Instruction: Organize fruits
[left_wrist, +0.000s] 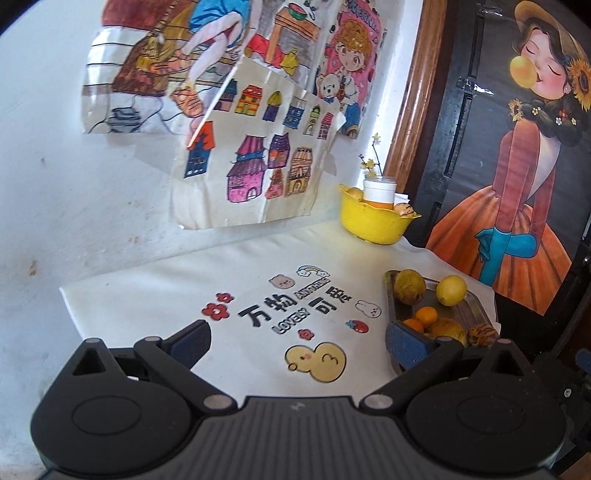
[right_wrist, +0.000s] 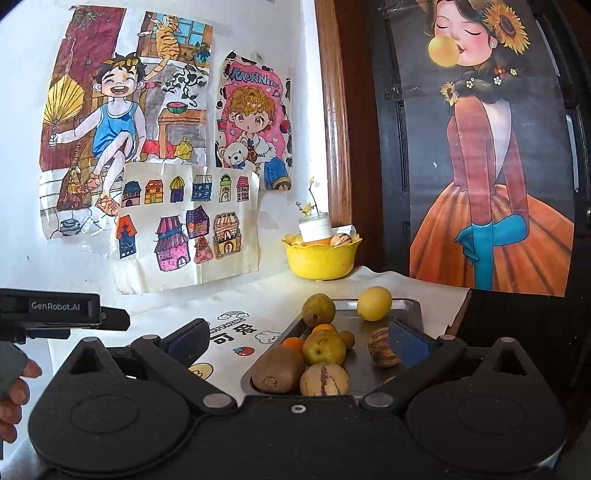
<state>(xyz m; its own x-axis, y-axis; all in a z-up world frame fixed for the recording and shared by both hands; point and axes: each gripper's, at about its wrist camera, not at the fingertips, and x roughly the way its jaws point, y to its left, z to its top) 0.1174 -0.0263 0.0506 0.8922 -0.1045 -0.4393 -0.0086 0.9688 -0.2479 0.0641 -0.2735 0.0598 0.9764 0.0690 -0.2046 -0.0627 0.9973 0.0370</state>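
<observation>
- Fruit split: most heaped on metal tray (right_wrist: 402, 306), lower centre; some in yellow bowl (right_wrist: 320, 258) behind.
- Right gripper (right_wrist: 295, 341) fingers spread, empty, over tray; left gripper (left_wrist: 297, 341) likewise, over worktop (left_wrist: 147, 295).
- Fits sorting underway or done; stage unsettled.

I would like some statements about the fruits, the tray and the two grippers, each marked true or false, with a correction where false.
1. The metal tray holds several fruits. True.
2. The right gripper is shut on a fruit. False: its jaws are wide open, holding nothing.
3. The lemon lies near the far edge of the tray. True.
4. The yellow bowl is empty. False: a white jar and a few fruits sit in it.
5. The left gripper is open above the printed cloth. True.
6. The kiwi lies on the cloth outside the tray. False: it lies in the tray's near corner.
</observation>
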